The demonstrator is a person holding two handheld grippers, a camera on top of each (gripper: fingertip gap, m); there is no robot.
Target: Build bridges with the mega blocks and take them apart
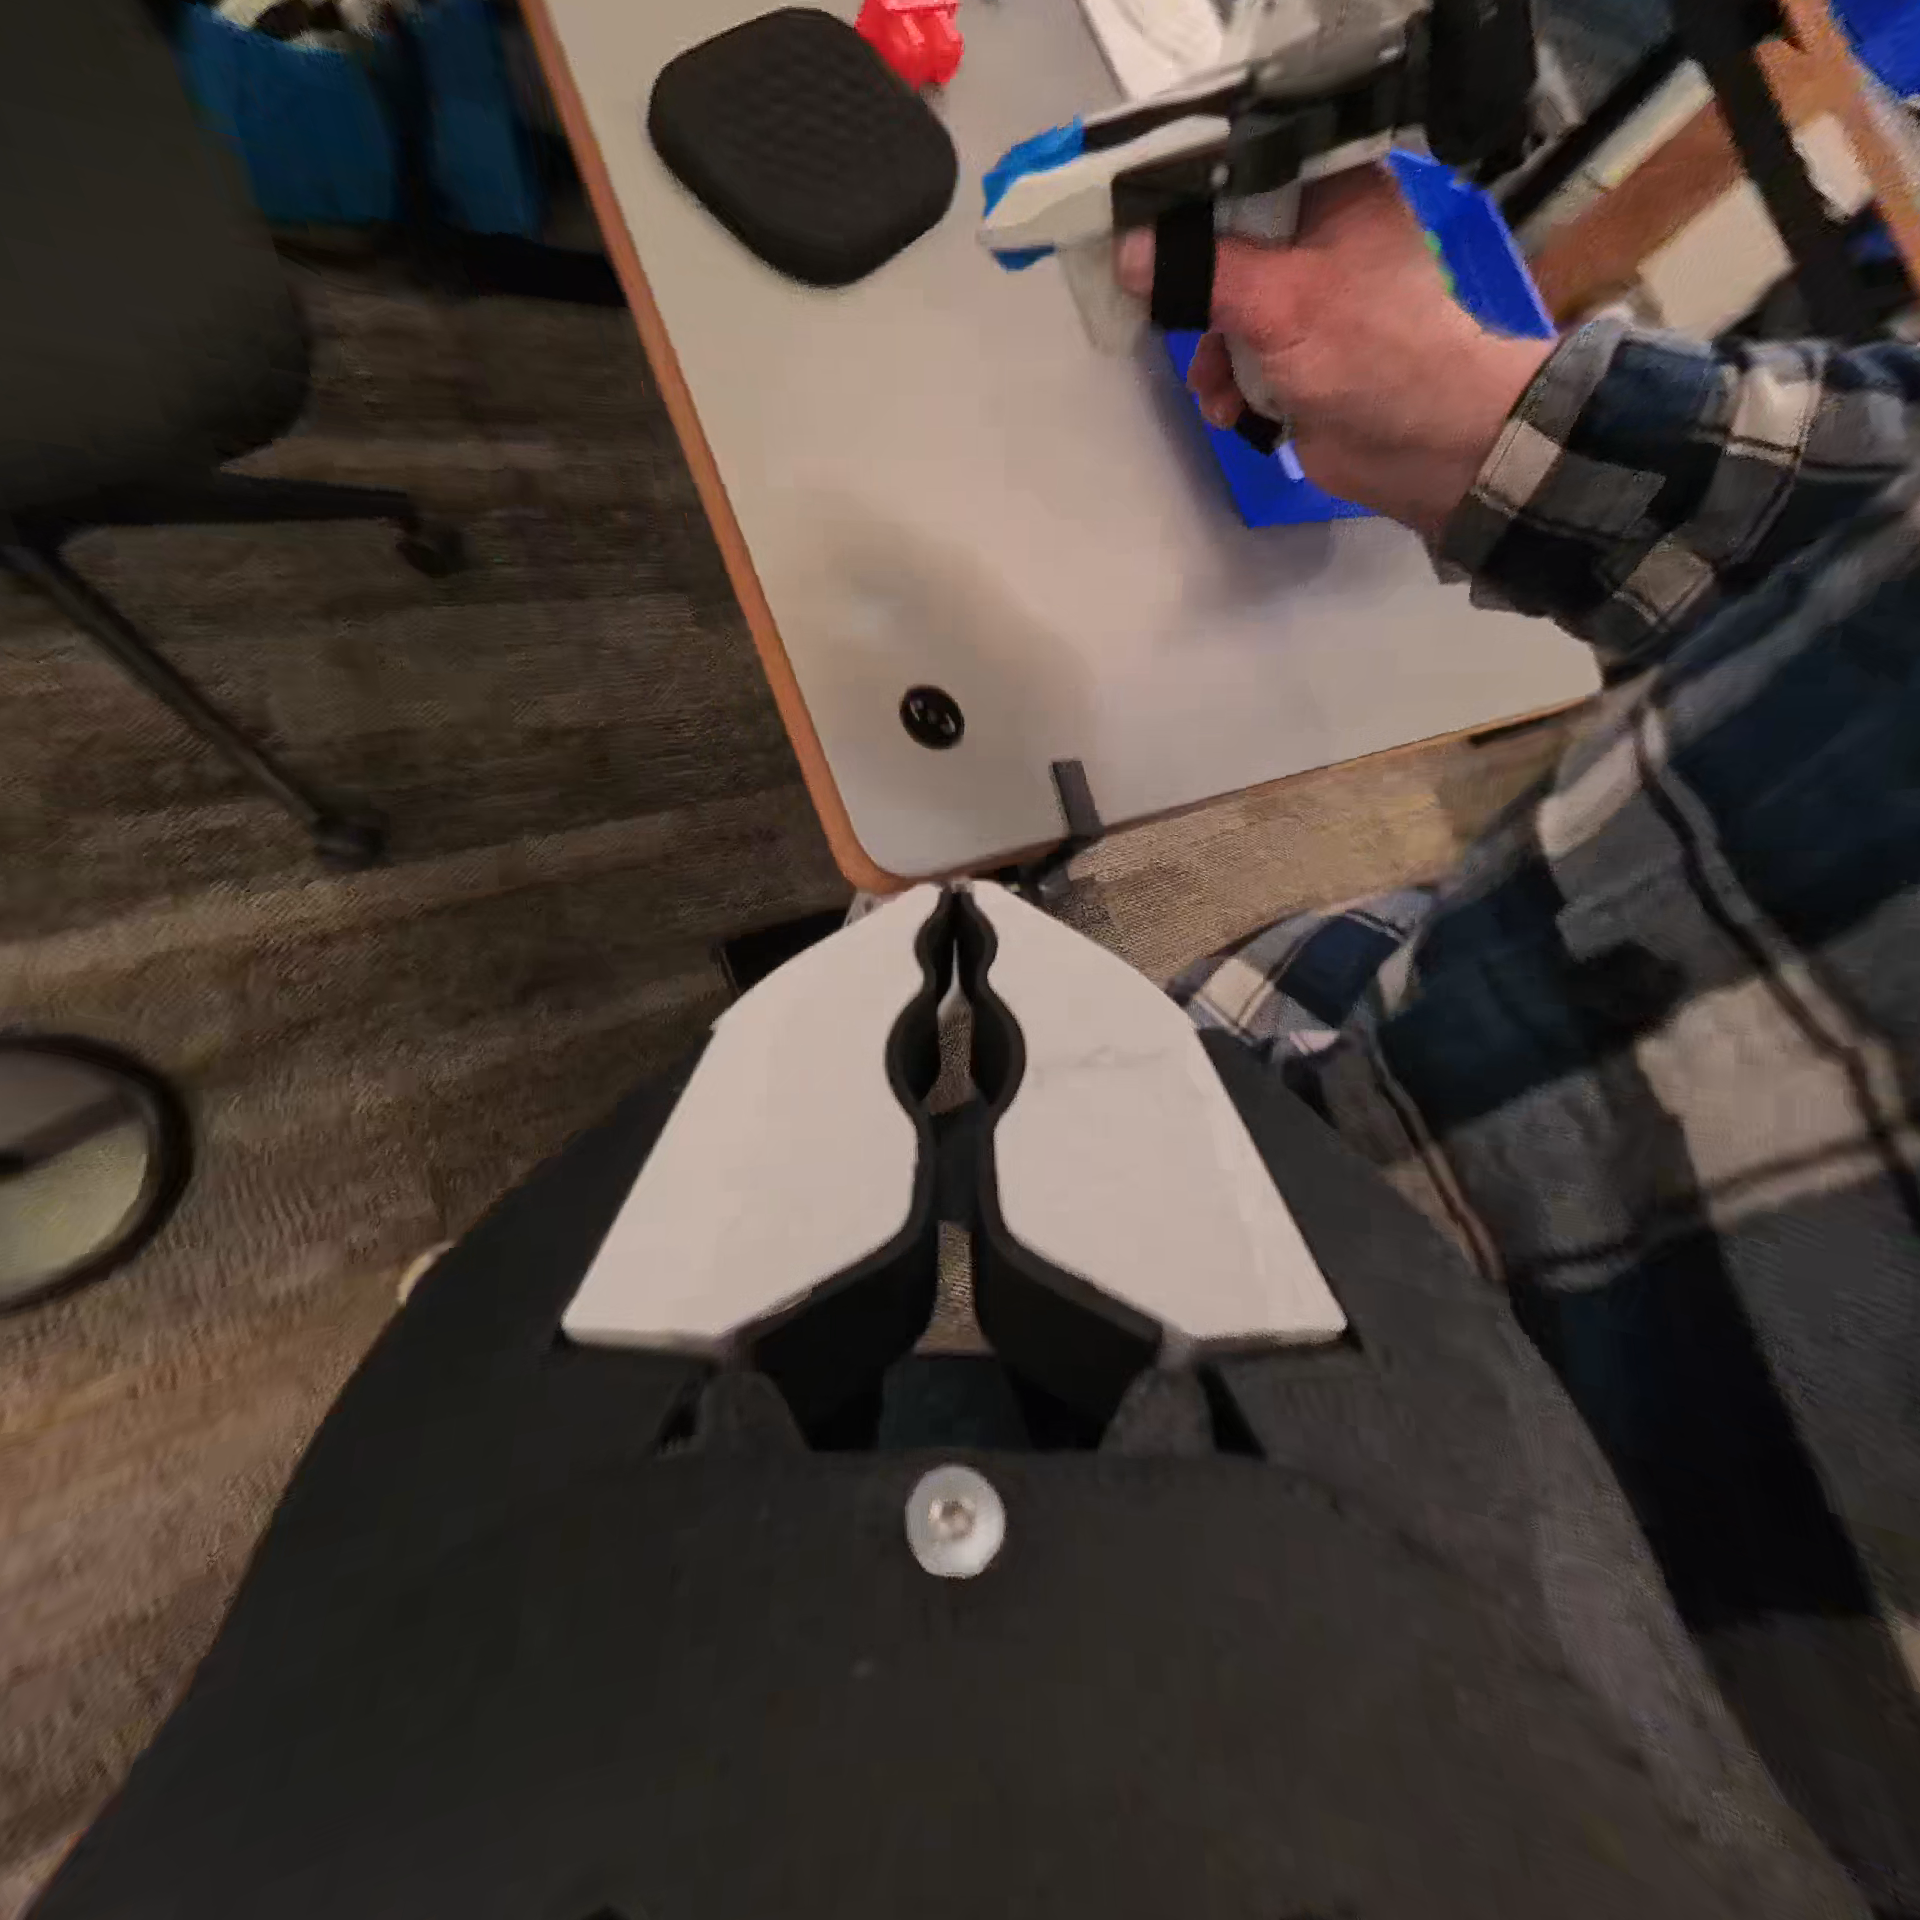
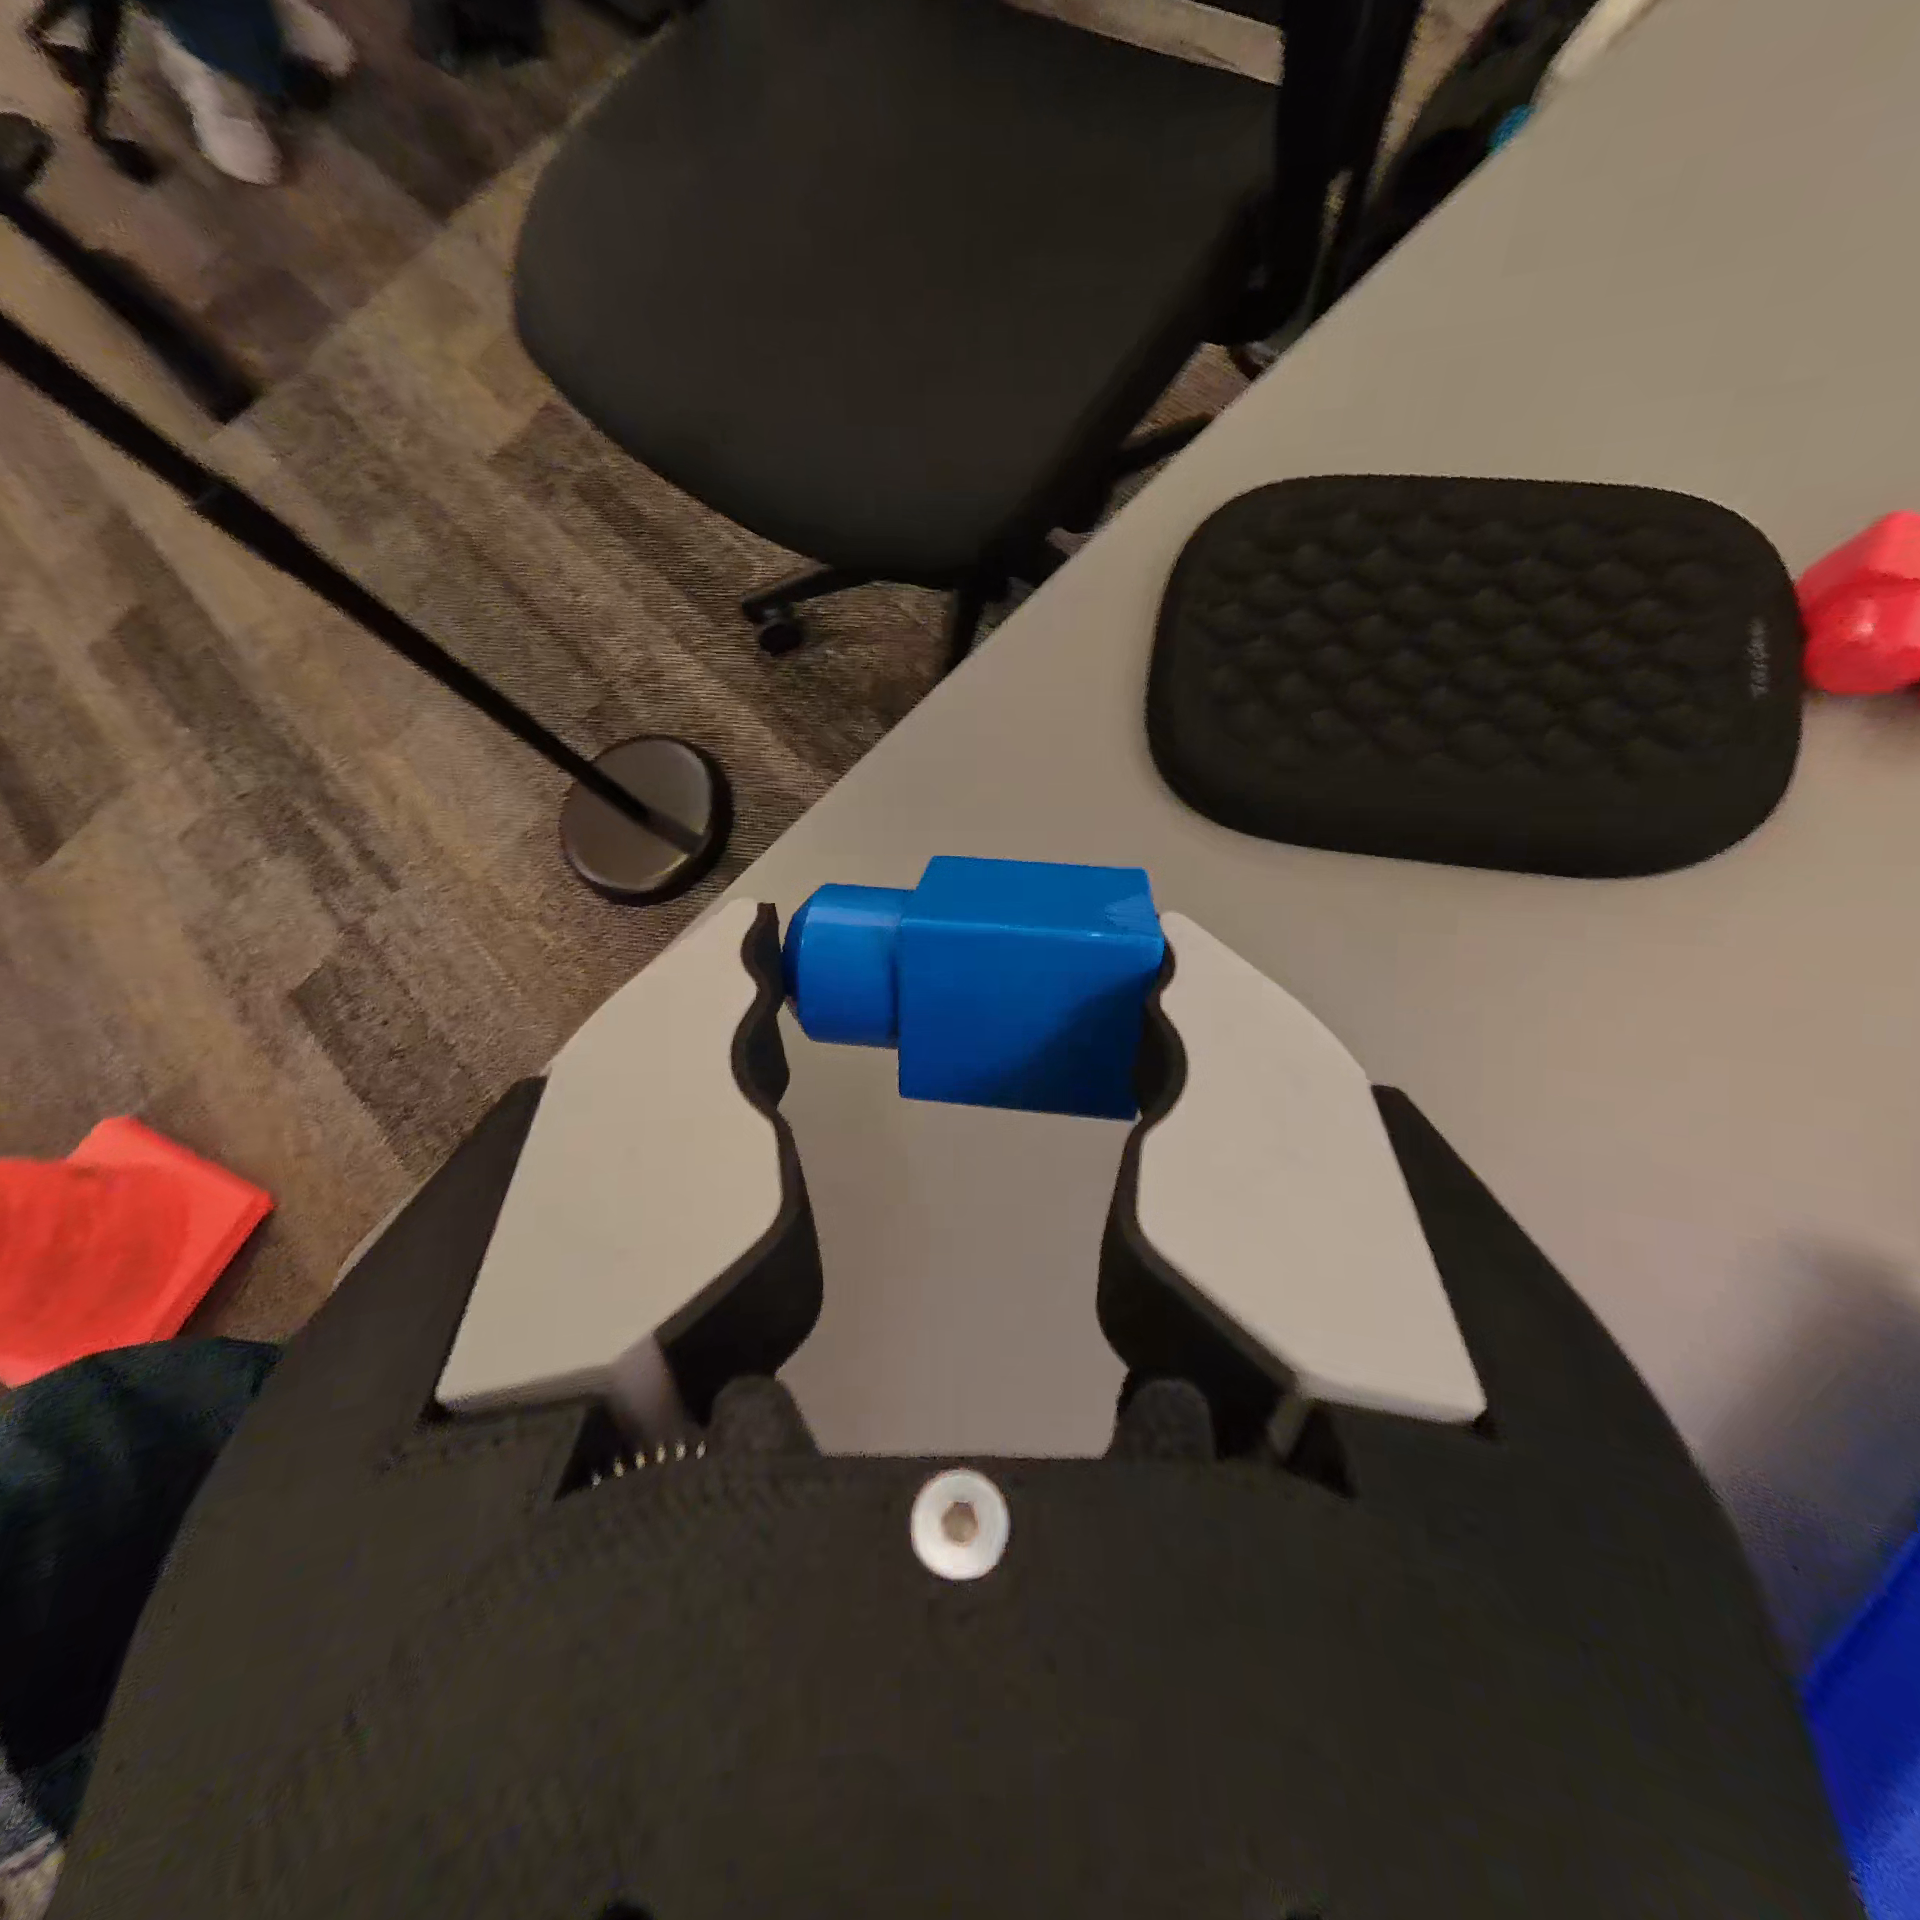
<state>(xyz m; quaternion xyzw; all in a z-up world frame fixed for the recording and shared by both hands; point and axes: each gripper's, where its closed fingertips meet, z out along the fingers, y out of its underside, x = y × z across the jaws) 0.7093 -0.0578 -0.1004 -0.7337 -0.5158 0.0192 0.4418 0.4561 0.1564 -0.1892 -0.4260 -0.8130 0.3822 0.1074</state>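
Right gripper jaws grasp a blue block sideways above the bench edge; left gripper jaws clenched, bare.

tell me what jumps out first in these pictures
A bright blue block lies sideways between the right gripper fingers, stud toward one pad, base against the other, above the grey table. A black quilted pad lies beyond, a red block beside it. The left gripper is shut, empty.
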